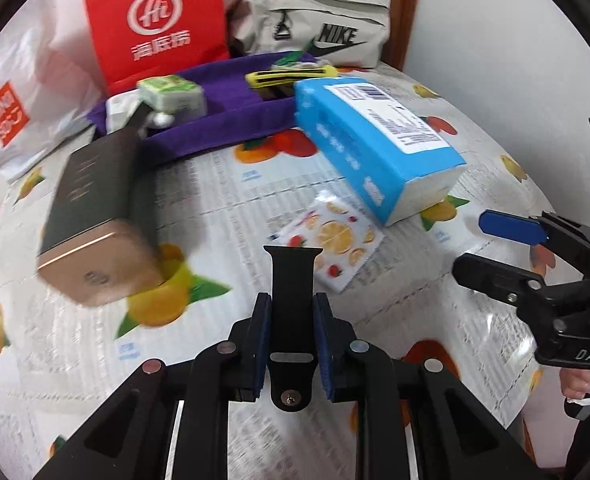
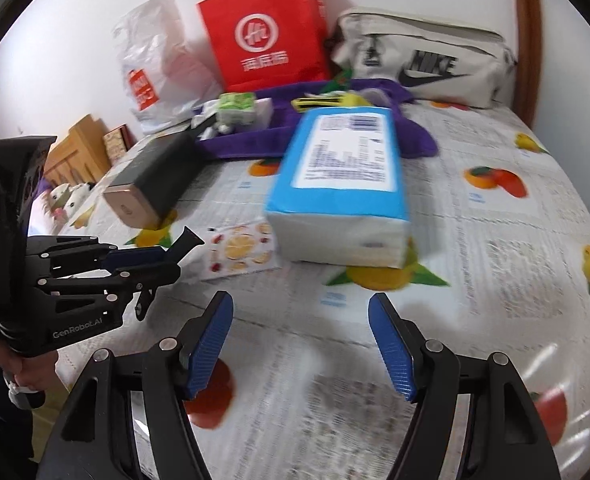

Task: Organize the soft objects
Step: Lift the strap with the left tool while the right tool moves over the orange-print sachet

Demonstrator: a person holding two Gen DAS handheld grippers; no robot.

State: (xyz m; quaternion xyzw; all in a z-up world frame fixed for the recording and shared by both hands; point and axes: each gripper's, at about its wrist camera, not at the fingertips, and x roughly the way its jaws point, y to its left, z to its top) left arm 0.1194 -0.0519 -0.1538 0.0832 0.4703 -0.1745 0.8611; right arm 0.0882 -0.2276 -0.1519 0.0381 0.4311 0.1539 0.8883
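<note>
My left gripper (image 1: 293, 322) is shut on a black watch strap (image 1: 293, 280), held above the fruit-print tablecloth; it also shows in the right wrist view (image 2: 167, 260) at the left, the strap's end (image 2: 185, 242) sticking out. My right gripper (image 2: 299, 344) is open and empty above the cloth, seen also in the left wrist view (image 1: 491, 248) at the right. A blue tissue pack (image 2: 341, 180) lies ahead of it. A small fruit-print packet (image 1: 327, 240) lies flat between both grippers. A purple fabric tray (image 1: 223, 116) at the back holds a green-white packet (image 1: 171, 94) and a yellow item (image 1: 291, 76).
A dark box with a gold end (image 1: 95, 216) lies at the left. A red paper bag (image 1: 159, 20), a white plastic bag (image 1: 15, 112) and a grey Nike bag (image 1: 319, 36) stand against the wall. The tablecloth (image 2: 495, 240) covers the table.
</note>
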